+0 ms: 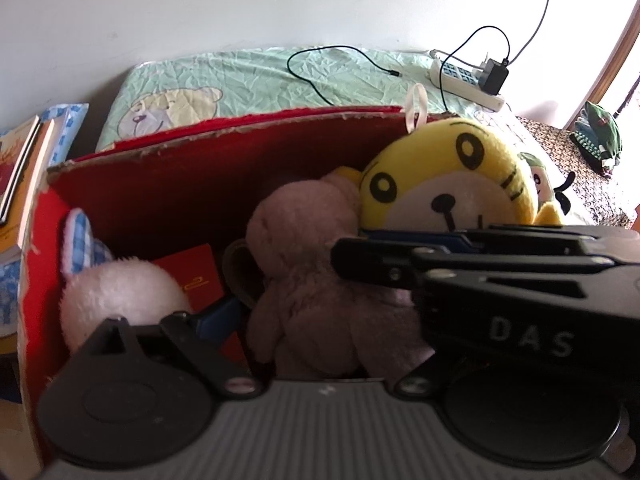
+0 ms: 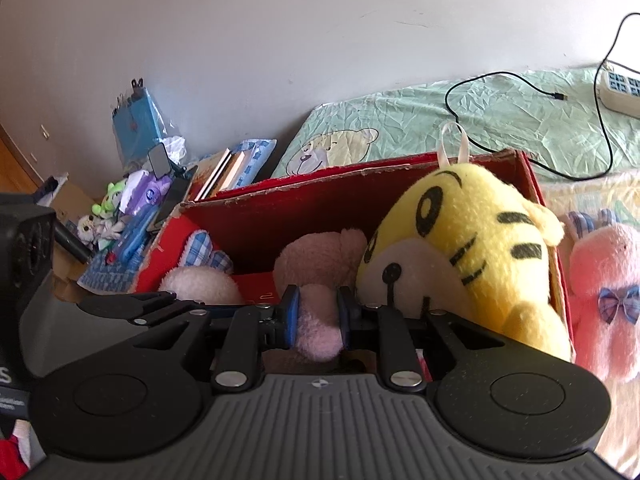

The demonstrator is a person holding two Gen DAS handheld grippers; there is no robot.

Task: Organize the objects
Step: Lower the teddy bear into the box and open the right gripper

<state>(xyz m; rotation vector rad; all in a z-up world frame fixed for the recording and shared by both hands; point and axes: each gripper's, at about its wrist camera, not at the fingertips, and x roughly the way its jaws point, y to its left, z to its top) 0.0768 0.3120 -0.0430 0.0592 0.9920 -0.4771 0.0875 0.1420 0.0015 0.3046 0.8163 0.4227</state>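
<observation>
Your right hand-held gripper (image 2: 316,316) pinches the pink-brown plush bear (image 2: 316,264), which sits mid-way in the red box (image 2: 280,196) beside the yellow tiger (image 2: 472,248), probably to seat it. Your left hand-held gripper (image 1: 224,316) hangs wide open.

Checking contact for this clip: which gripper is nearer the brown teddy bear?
Right. The right gripper is clamped on the brown teddy bear inside the red box; the left gripper hovers open beside it.
</observation>
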